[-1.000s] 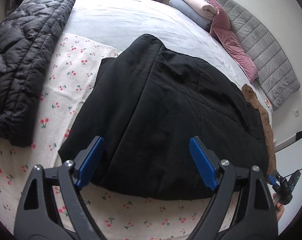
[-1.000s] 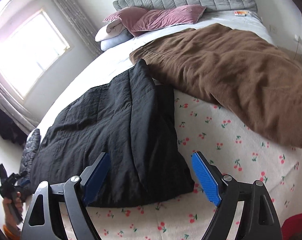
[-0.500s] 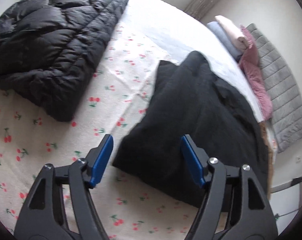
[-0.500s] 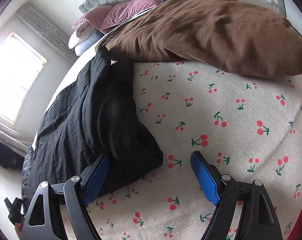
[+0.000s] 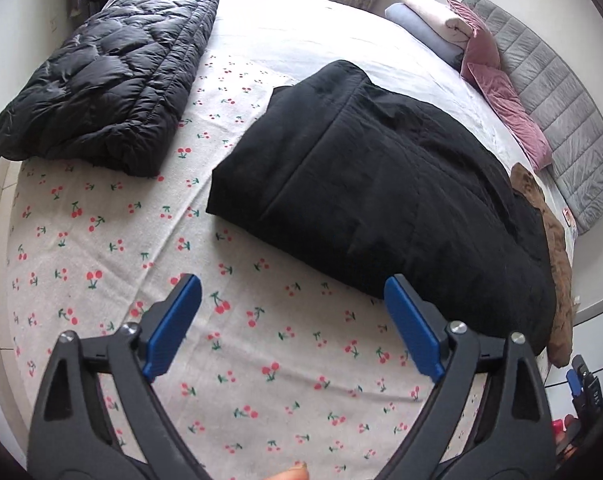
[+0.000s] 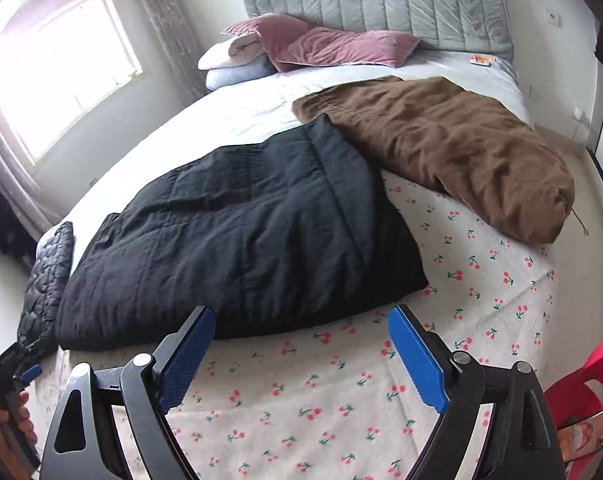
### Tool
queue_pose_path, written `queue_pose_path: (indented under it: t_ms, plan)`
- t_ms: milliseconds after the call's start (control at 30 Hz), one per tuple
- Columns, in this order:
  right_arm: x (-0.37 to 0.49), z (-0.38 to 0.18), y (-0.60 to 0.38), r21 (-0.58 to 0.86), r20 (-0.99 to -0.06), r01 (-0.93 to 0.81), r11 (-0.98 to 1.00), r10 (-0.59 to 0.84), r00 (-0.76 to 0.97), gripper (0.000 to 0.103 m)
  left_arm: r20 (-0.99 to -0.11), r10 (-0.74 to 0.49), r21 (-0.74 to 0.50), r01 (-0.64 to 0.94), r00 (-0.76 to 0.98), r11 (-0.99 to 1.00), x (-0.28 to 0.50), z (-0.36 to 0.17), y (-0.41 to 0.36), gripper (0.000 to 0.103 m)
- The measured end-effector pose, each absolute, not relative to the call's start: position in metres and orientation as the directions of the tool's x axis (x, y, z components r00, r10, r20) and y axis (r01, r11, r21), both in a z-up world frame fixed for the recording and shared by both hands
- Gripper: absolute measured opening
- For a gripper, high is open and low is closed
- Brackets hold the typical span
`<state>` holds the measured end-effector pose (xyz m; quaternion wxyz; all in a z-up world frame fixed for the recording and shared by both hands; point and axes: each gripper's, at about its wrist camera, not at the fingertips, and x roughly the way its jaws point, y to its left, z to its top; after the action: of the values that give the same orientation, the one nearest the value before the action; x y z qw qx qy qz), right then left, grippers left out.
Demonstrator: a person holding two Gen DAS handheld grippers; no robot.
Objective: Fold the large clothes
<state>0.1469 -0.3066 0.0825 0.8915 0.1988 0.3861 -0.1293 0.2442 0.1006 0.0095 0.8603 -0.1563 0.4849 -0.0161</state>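
A large black quilted garment (image 5: 385, 196) lies folded into a thick rectangle on the cherry-print sheet (image 5: 101, 264); it also shows in the right wrist view (image 6: 241, 248). My left gripper (image 5: 293, 304) is open and empty, a little back from the garment's near edge. My right gripper (image 6: 301, 332) is open and empty, just short of the garment's near edge. The left gripper (image 6: 21, 364) shows small at the lower left of the right wrist view.
A folded black puffer jacket (image 5: 101, 80) lies at the left of the bed. A brown garment (image 6: 453, 148) lies to the right of the black one. Pillows (image 6: 325, 44) and a grey headboard (image 6: 381, 4) stand at the far end. A red object (image 6: 589, 384) is at the lower right.
Both grippers have drawn back from the black garment's near corners and risen, still open. The garment lies where it was.
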Motion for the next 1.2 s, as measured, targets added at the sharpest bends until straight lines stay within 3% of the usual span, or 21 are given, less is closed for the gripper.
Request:
queue_pose_path:
  t_ms: [300,600,1200]
  plan:
    - [0.136,0.067,-0.223,0.152,-0.765,0.303,0.941,-0.082,0.639,0.093,-0.831,-0.082,-0.102,-0.006,0.550,0.995,0.193,0.011,0.039,0.100]
    - [0.143,0.042,-0.210,0.074,-0.779,0.295,0.953,-0.129,0.614,0.093,-0.810,-0.024,0.005,0.049,0.586,0.999,0.170,0.005,0.005,0.100]
    - [0.143,0.039,-0.198,0.062,-0.773,0.273,0.960,-0.127,0.621,0.093,-0.828,-0.052,0.020,0.121,0.559,0.992,0.159,-0.002,-0.017,0.100]
